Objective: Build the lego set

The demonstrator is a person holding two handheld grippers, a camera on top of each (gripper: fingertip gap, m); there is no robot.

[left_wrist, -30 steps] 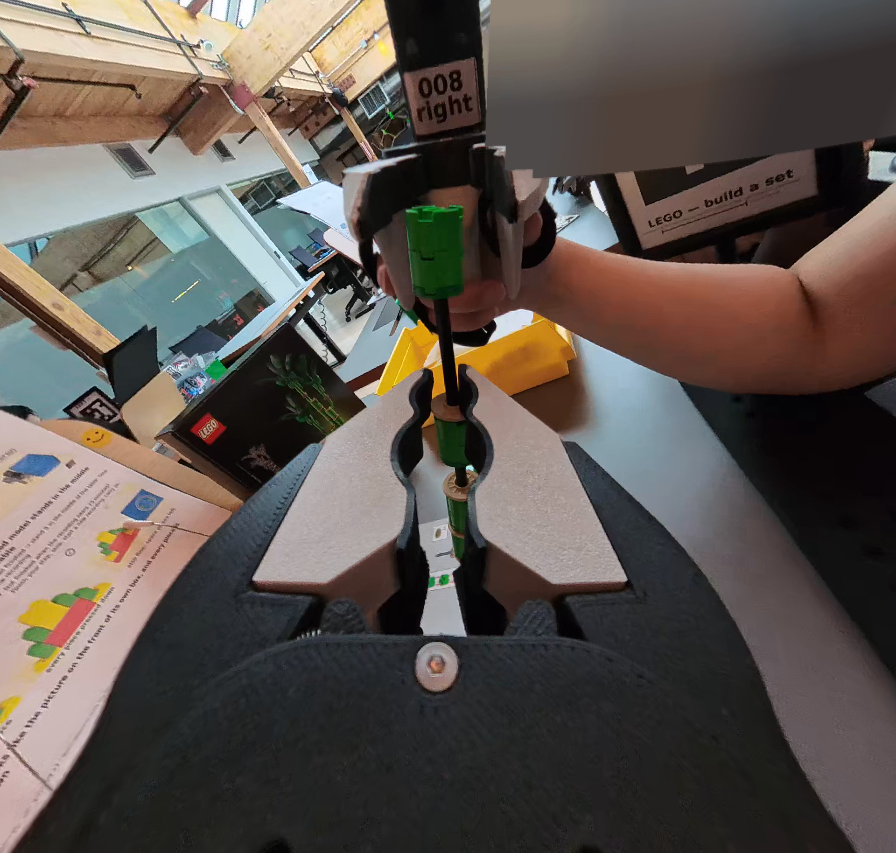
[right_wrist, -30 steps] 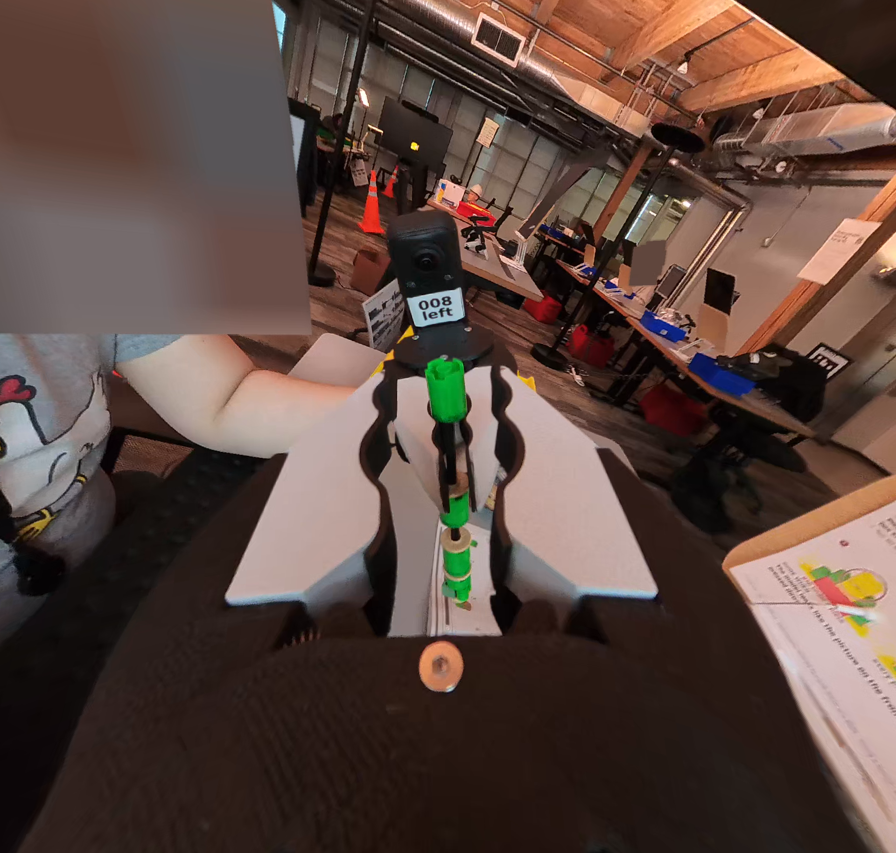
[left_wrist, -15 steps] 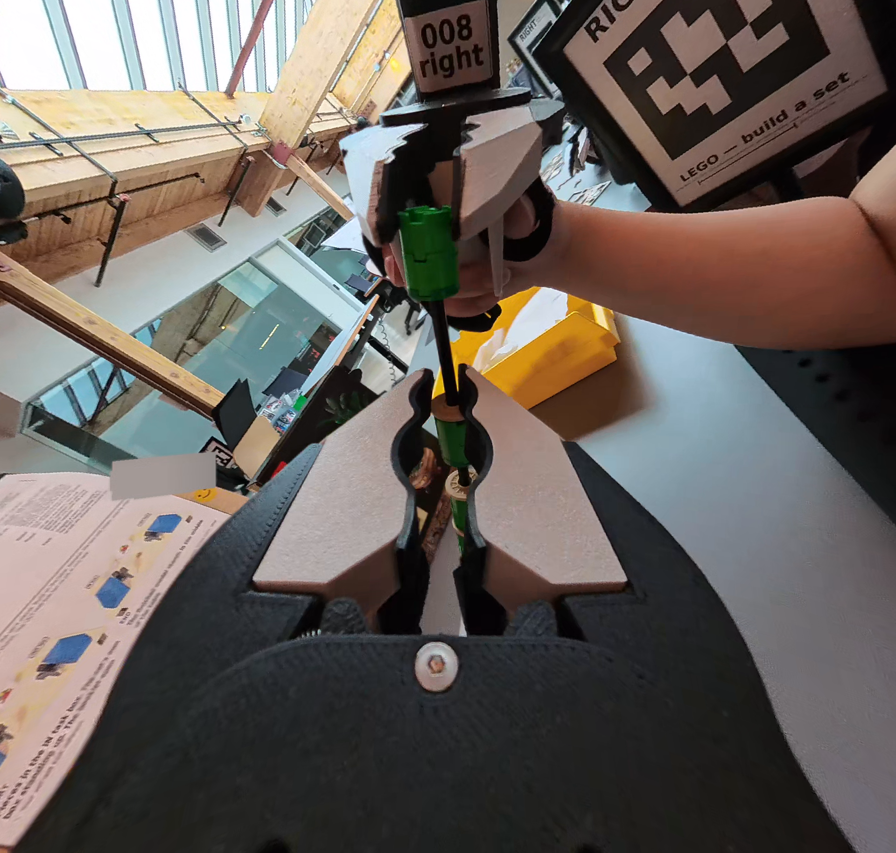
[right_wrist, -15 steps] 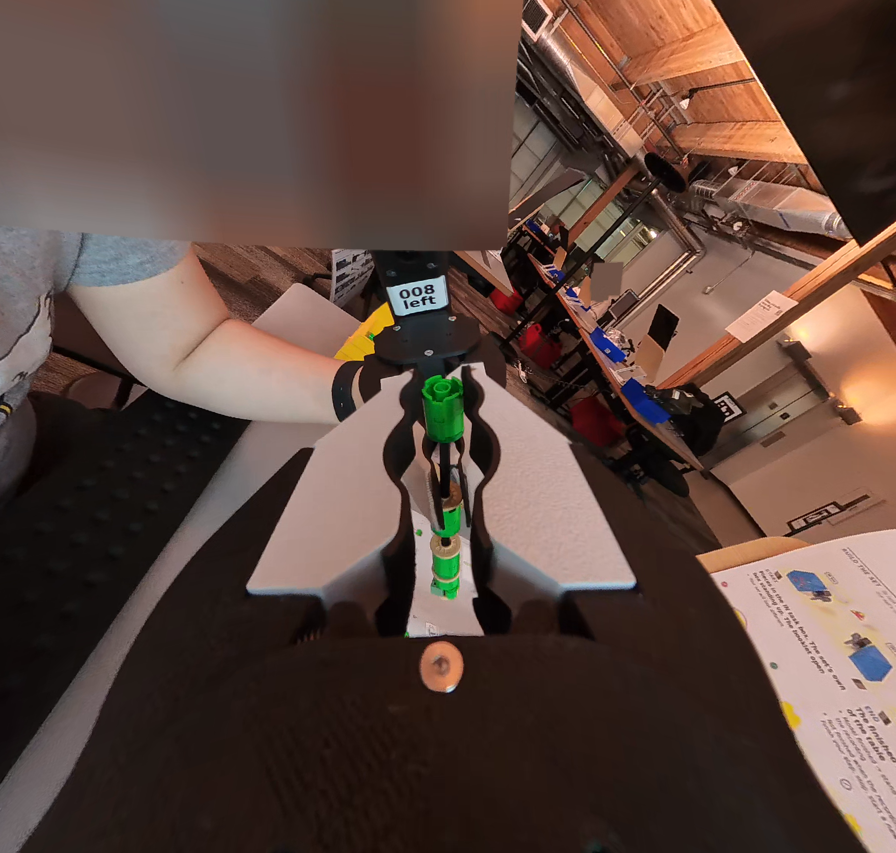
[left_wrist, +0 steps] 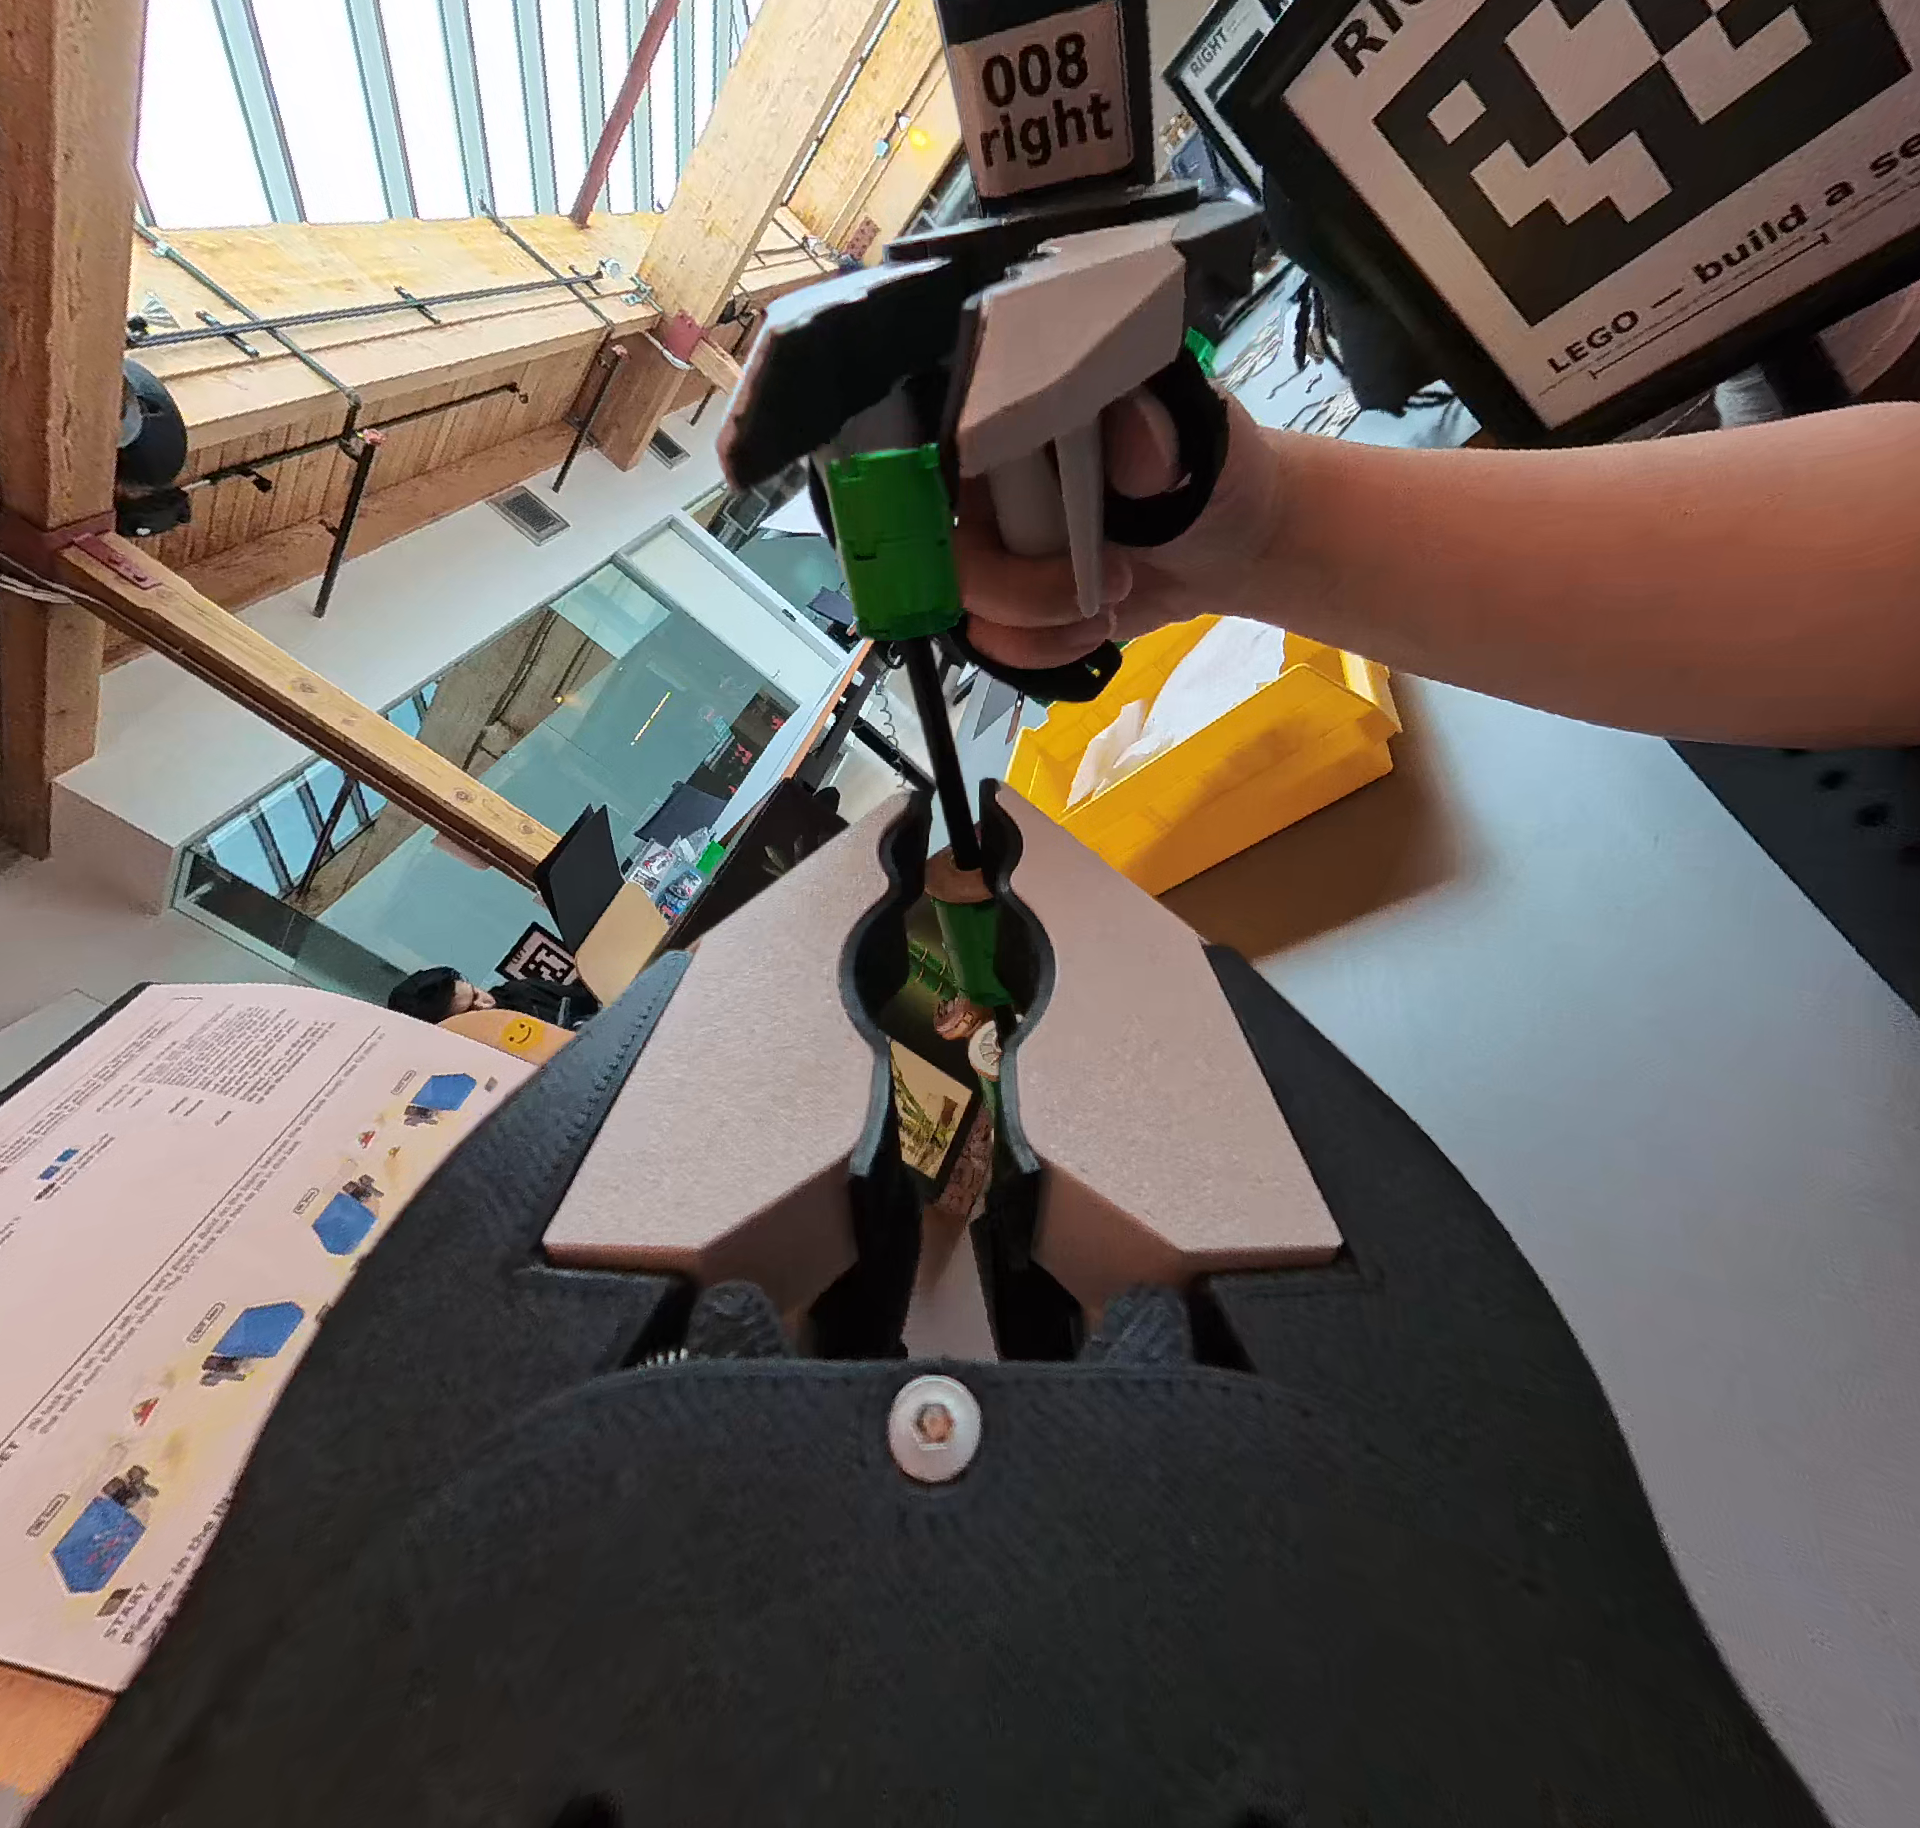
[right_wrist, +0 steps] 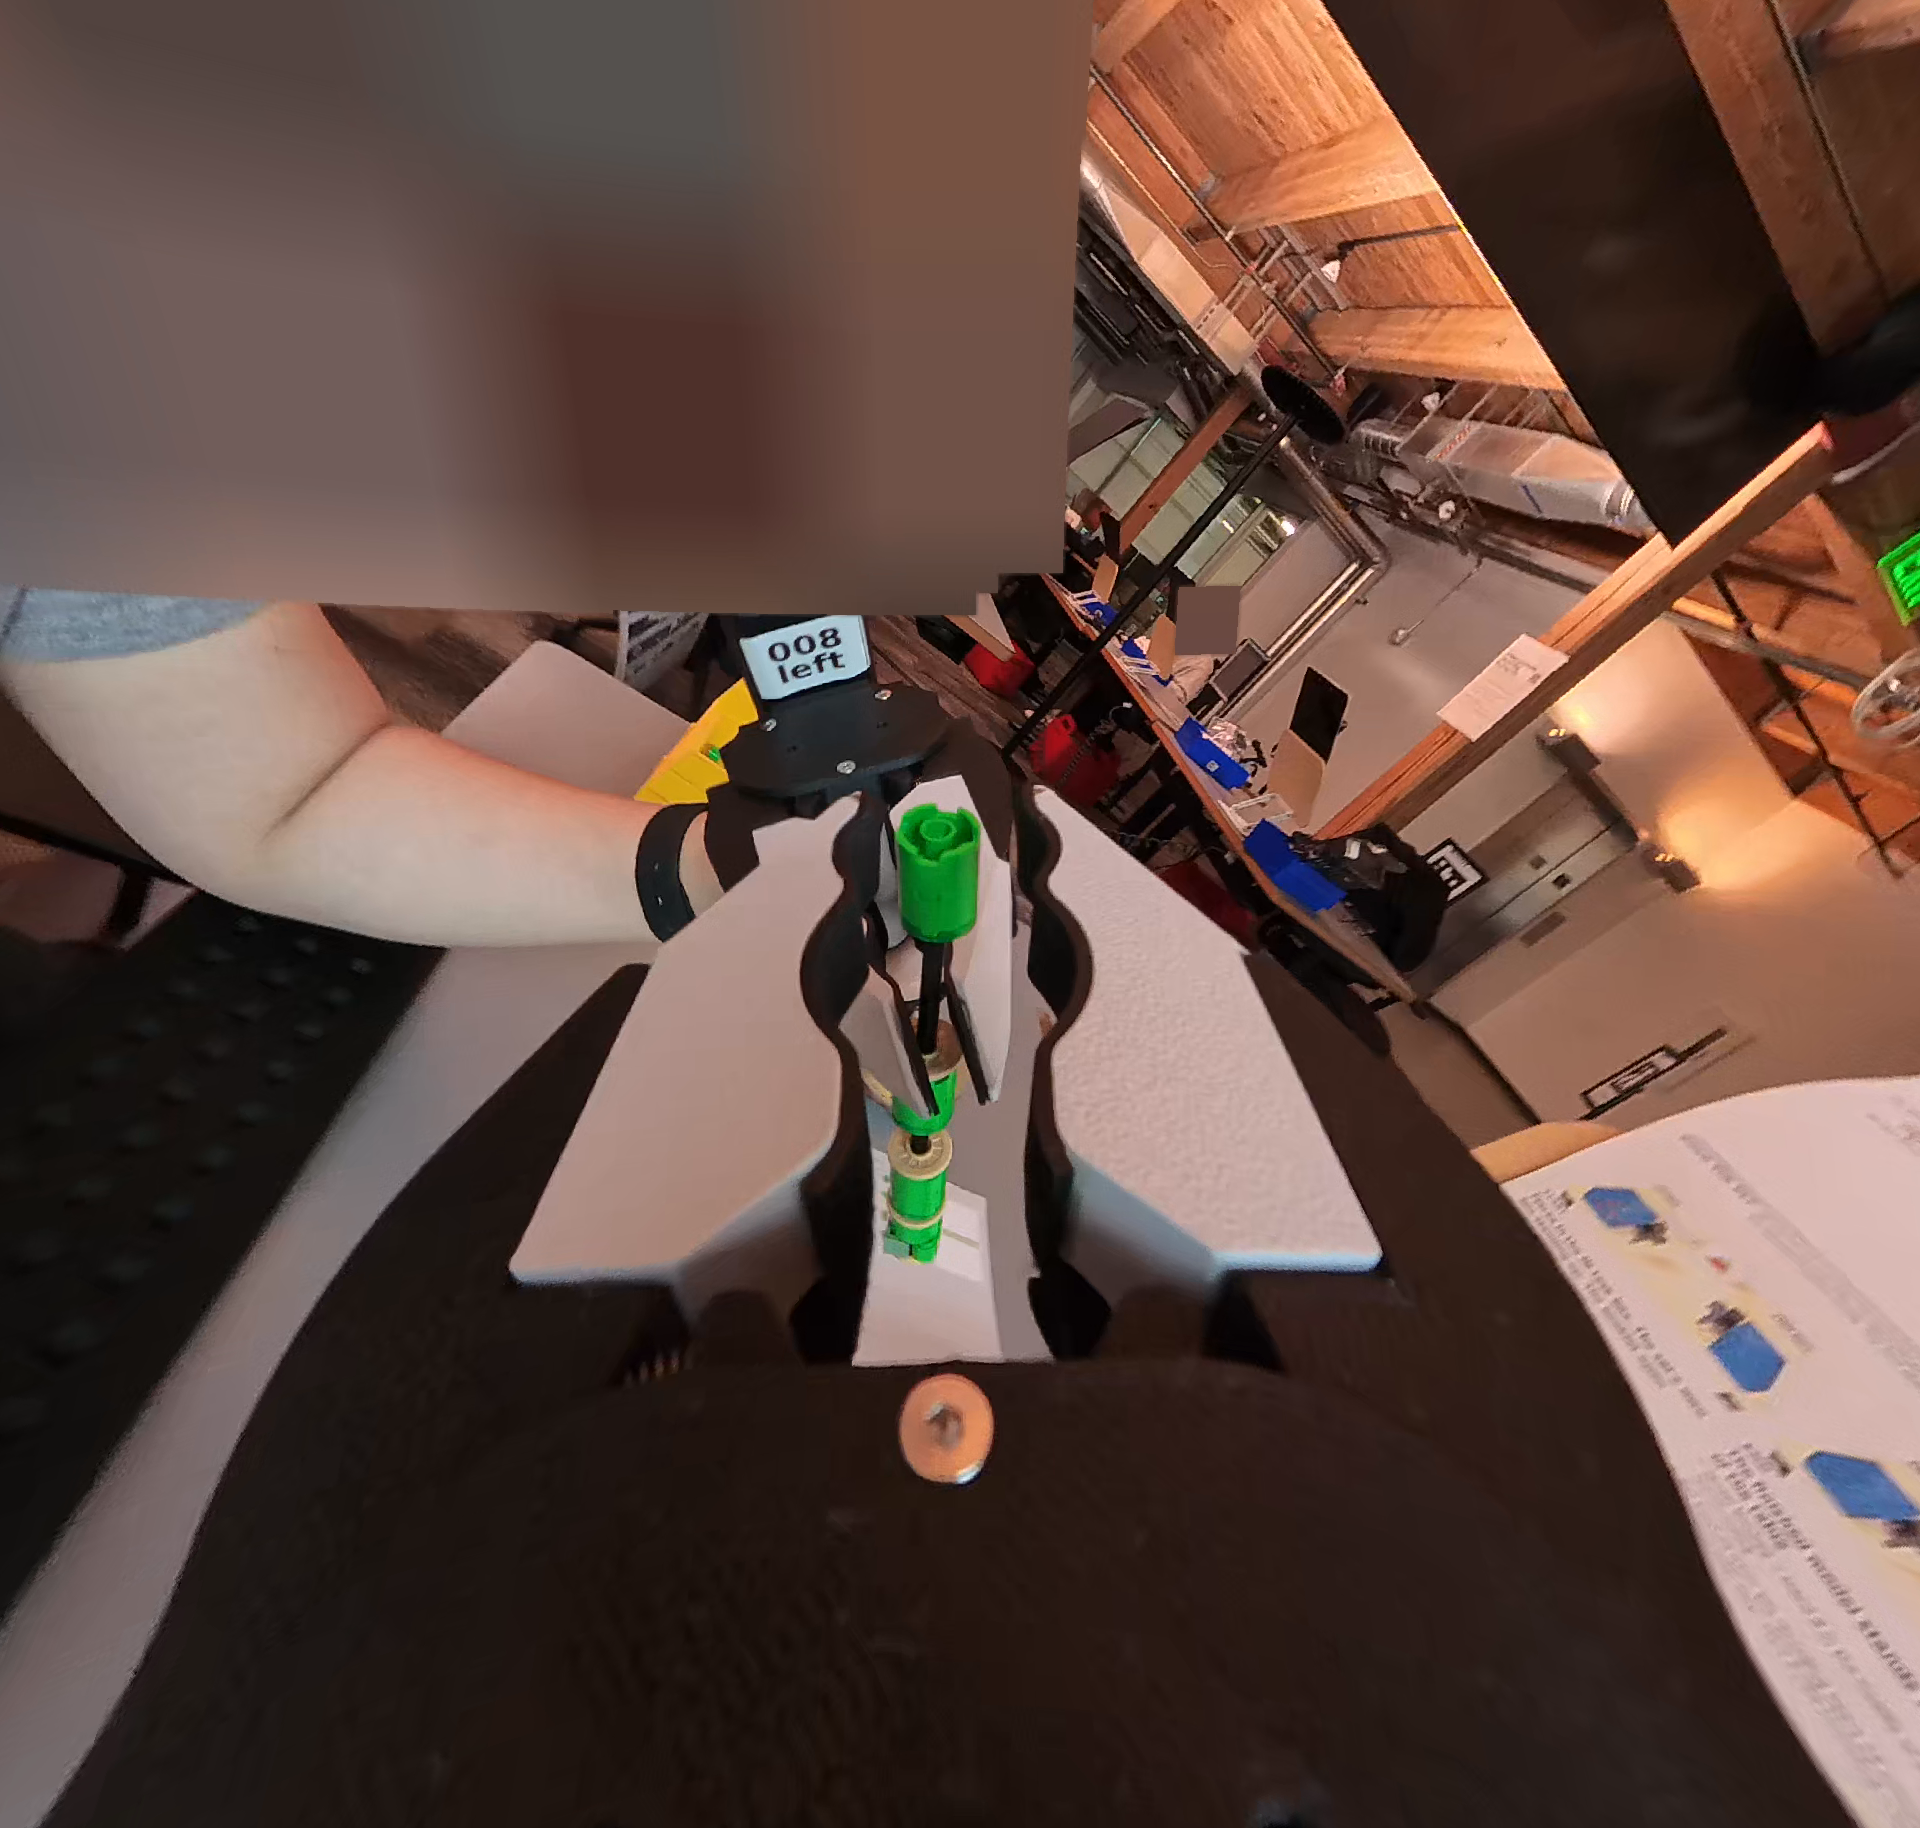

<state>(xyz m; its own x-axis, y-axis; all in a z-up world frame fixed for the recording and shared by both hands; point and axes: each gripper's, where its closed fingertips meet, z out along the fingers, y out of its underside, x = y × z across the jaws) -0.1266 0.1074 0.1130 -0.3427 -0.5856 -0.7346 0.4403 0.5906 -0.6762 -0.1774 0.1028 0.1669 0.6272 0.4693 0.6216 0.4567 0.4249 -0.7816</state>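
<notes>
Holding the bamboo stalk (left_wrist: 961, 937) clamped in the left gripper (left_wrist: 951, 822) at 12 o'clock, steadying its black axle (left_wrist: 940, 739); pinching the green cylinder (right_wrist: 935, 879) narrowly in the right gripper (right_wrist: 940, 869), probably sliding it down the axle toward the stalk.

yellow bin (left_wrist: 1226, 770) sitting on the grey surface (left_wrist: 1558, 1103), white paper crumpled inside | printed sheet (left_wrist: 187, 1238) lying at the left edge, blue shapes pictured on it | black-framed sign board (left_wrist: 1621, 116) propped upright behind | timber beams (left_wrist: 748, 95) and skylight overhead | blue bins (right_wrist: 1294, 859) on far benches
</notes>
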